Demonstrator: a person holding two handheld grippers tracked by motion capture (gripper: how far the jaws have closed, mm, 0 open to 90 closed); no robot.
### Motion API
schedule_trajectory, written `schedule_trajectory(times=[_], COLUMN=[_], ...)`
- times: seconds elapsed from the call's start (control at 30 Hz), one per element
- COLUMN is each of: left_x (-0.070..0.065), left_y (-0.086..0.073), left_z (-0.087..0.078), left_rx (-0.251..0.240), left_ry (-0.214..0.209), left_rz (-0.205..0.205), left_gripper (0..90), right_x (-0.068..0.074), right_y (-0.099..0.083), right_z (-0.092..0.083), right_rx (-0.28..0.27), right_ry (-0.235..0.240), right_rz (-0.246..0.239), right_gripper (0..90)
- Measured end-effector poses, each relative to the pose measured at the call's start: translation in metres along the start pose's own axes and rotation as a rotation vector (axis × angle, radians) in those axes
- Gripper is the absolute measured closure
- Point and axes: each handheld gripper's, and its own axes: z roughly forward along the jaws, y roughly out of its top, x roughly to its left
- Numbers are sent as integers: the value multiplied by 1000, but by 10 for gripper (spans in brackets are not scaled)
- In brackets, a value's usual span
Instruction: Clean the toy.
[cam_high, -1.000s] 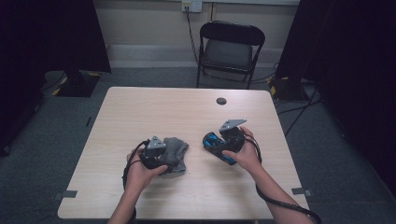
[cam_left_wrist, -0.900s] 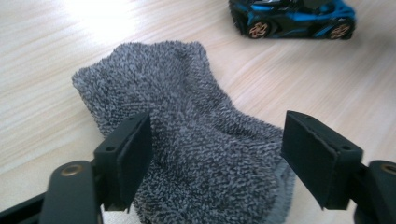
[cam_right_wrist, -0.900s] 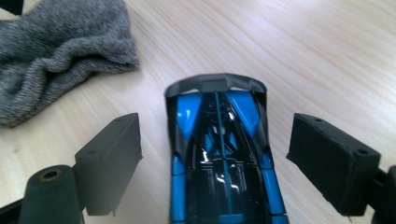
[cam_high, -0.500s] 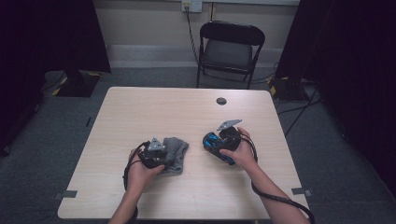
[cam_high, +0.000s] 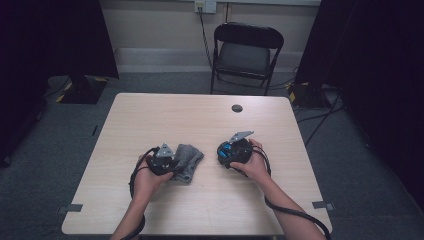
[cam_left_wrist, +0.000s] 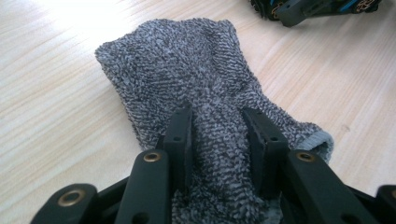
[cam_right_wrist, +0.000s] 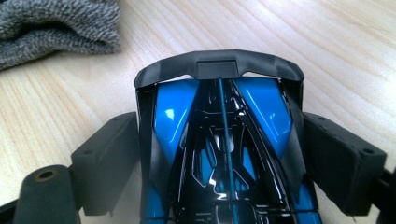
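A grey terry sock (cam_high: 189, 159) lies on the pale wooden table (cam_high: 200, 120), left of centre. My left gripper (cam_high: 172, 164) is at its near end. In the left gripper view, the left gripper (cam_left_wrist: 215, 133) is shut on a raised fold of the sock (cam_left_wrist: 187, 65), which stretches away flat on the wood. A blue and black toy car (cam_high: 228, 150) sits in my right gripper (cam_high: 225, 152), right of the sock. In the right gripper view the car (cam_right_wrist: 219, 154) lies lengthwise between the jaws of the right gripper (cam_right_wrist: 224, 133), whose pads (cam_right_wrist: 109, 158) press its sides.
A small dark round disc (cam_high: 237, 108) lies near the table's far edge. A black folding chair (cam_high: 246, 50) stands behind the table. The sock's edge (cam_right_wrist: 56, 23) lies just beyond the car in the right gripper view. Cables trail off the near edge.
The right hand has shifted slightly left and toward me with the toy car. The left hand holds the sock in about the same spot.
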Motion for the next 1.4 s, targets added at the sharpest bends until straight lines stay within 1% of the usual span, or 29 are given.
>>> schedule_trajectory(times=[0.03, 0.07, 0.1, 0.13, 0.17, 0.2, 0.23, 0.27, 0.37, 0.4, 0.43, 0.53, 0.57, 0.6, 0.67, 0.7, 0.77, 0.8, 0.83, 0.9, 0.97, 1.03, 1.1, 1.17, 1.2, 1.23, 1.3, 1.37, 1.4], left_x=[0, -3, -5, -7, -9, -11, -12, -13, -14, -13, -13, -17, -17, -18, -18, -17, -14, -13, -12, -13, -13, -14, -13, -12, -10, -10, -9, -9, -8], left_y=[0, 1, 1, 2, 3, 4, 4, 4, 0, -2, -4, -8, -10, -11, -12, -14, -15, -15, -15, -15, -14, -14, -15, -15, -16, -16, -16, -16, -15], left_z=[-2, -3, -4, -5, -7, -8, -9, -9, -3, 0, 3, 10, 12, 14, 14, 14, 11, 10, 10, 10, 10, 10, 9, 9, 8, 8, 7, 6, 6], left_rx=[3, 6, -8, -12, -15, -22, -31, -26, -4, -1, -4, -3, -7, -6, -7, -16, -14, -14, -13, -11, -7, -10, -14, -22, -23, -34, -30, -35, -27], left_ry=[12, 9, 28, 37, 40, 38, 50, 51, 81, 88, 82, 99, 105, 115, 127, 122, 116, 127, 125, 139, 142, 136, 138, 120, 124, 119, 110, 112, 114], left_rz=[2, -5, -2, -15, -12, -25, -30, -35, -60, -65, -78, -65, -57, -39, -19, -28, -30, -17, -17, -11, -11, -26, -19, -34, -19, -41, -44, -68, -63], left_gripper=[572, 559, 543, 493, 463, 468, 456, 429, 384, 366, 365, 340, 342, 353, 395, 439, 533, 569, 579, 623, 645, 657, 662, 663, 665, 674, 682, 695, 701], right_x=[0, 0, 0, 0, -1, -1, -1, -1, 1, 1, 1, 2, 2, 2, 2, 2, 3, 3, 3, 4, 4, 4, 5, 5, 5, 5, 5, 4, 3], right_y=[0, 0, 0, 0, 0, 0, 1, 1, 2, 2, 2, 2, 3, 3, 5, 5, 3, 2, 2, 3, 2, 3, 4, 4, 4, 4, 3, 1, 0], right_z=[0, 0, 0, 0, -1, -2, -2, -2, -2, -2, -2, -2, -2, -2, -2, -2, -3, -3, -3, -3, -3, -3, -3, -3, -3, -3, -4, -7, -9], right_rx=[-1, -1, -1, -2, -2, -2, 0, 5, 13, 11, 7, 12, 16, 21, 31, 30, 22, 14, 13, 19, 17, 22, 25, 29, 27, 25, 23, 17, 4], right_ry=[-2, -4, -4, -6, -9, -3, -4, -9, -20, -21, -22, -24, -24, -25, -27, -29, -29, -30, -32, -42, -40, -40, -45, -47, -47, -47, -40, -36, -32], right_rz=[1, 3, 5, 7, 8, 5, 5, 4, 13, 13, 14, 16, 16, 15, 15, 17, 19, 21, 25, 33, 39, 41, 45, 49, 49, 51, 52, 61, 61], right_gripper=[150, 152, 160, 184, 219, 225, 230, 239, 241, 241, 242, 243, 244, 244, 246, 247, 248, 248, 249, 250, 251, 251, 252, 252, 252, 252, 252, 252, 252])
